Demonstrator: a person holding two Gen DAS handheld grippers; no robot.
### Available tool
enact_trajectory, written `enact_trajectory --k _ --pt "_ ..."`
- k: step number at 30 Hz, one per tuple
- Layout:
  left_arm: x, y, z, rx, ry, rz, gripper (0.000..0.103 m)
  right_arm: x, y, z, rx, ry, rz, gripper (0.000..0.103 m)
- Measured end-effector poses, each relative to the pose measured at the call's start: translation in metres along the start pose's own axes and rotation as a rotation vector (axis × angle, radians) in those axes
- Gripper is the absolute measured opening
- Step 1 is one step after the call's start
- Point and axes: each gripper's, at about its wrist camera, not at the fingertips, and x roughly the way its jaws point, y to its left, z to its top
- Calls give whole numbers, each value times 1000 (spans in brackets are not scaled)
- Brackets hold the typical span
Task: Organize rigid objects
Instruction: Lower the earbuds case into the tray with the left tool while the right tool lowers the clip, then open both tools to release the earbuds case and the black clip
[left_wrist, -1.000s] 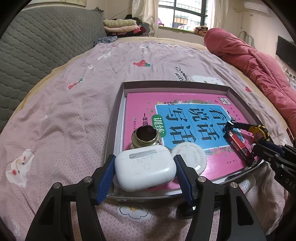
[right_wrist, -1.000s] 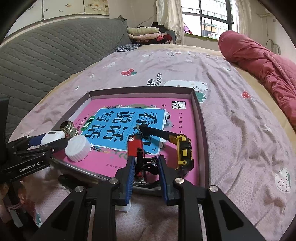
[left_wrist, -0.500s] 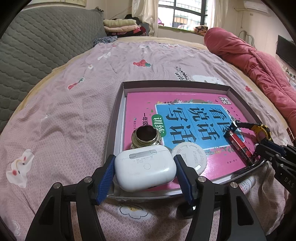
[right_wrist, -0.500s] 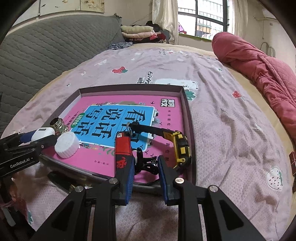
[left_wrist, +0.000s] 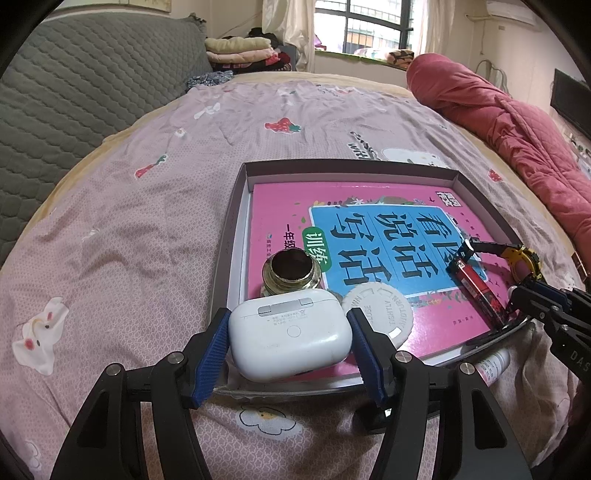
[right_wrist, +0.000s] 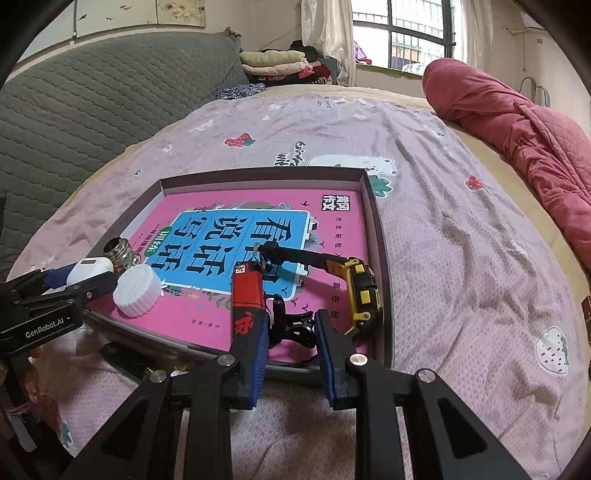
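Observation:
A shallow box tray (left_wrist: 236, 206) on the bed holds a pink book (left_wrist: 369, 221). My left gripper (left_wrist: 290, 339) is shut on a white earbuds case (left_wrist: 288, 336) at the tray's near left edge. Behind it stand a brass bulb socket (left_wrist: 290, 271) and a white cap (left_wrist: 378, 312). My right gripper (right_wrist: 290, 336) is open at the tray's near right edge, around a black clip (right_wrist: 291, 325). A red lighter (right_wrist: 246, 291) lies against its left finger; a yellow toy excavator (right_wrist: 354, 288) lies to the right.
A white tube (left_wrist: 493, 363) lies under the tray's near right edge. A rolled red quilt (left_wrist: 517, 125) lies along the bed's right side. A grey padded headboard (left_wrist: 74, 81) is on the left, with folded clothes (right_wrist: 277, 62) by the window.
My right gripper has drawn back toward the tray's near edge and opened wider; the red lighter now lies free on the book. The left gripper keeps still with the case.

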Motion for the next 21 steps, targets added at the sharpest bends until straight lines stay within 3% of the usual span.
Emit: enact_trajectory --k 21 --pt "-3 -1 0 4 5 14 65 -2 -1 -1 2 -1 1 25"
